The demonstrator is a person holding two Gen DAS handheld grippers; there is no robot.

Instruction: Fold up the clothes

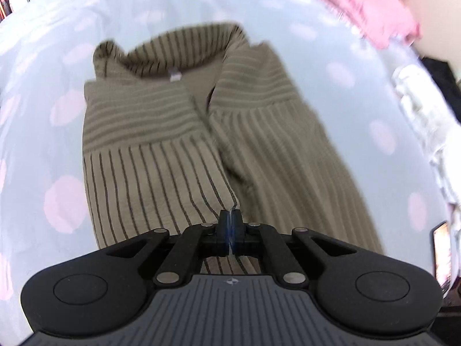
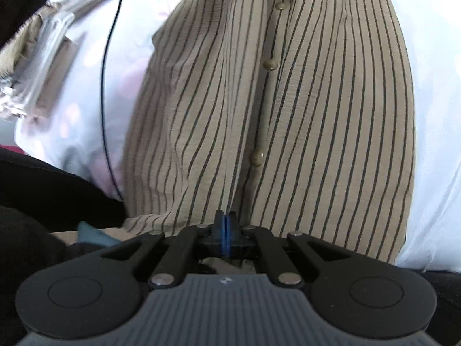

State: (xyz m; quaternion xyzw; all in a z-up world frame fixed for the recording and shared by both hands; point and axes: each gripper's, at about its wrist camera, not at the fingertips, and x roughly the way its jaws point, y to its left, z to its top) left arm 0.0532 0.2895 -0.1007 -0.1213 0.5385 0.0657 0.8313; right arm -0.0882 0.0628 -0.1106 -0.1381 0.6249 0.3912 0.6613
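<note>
A tan shirt with dark thin stripes (image 1: 161,150) lies on a white bedspread with pink dots (image 1: 52,115), collar at the far end, sleeves folded in over the body. My left gripper (image 1: 231,216) is shut on the shirt's fabric edge near its middle. In the right wrist view the same striped shirt (image 2: 317,101) shows its button placket with several buttons (image 2: 270,65). My right gripper (image 2: 225,219) is shut on the shirt's near edge.
A pink pillow (image 1: 360,3) lies at the far right of the bed. A phone (image 1: 442,250) sits at the right edge. A thin black cable (image 2: 105,86) and folded light cloth (image 2: 37,57) lie left of the shirt. Dark clothing (image 2: 43,201) is at lower left.
</note>
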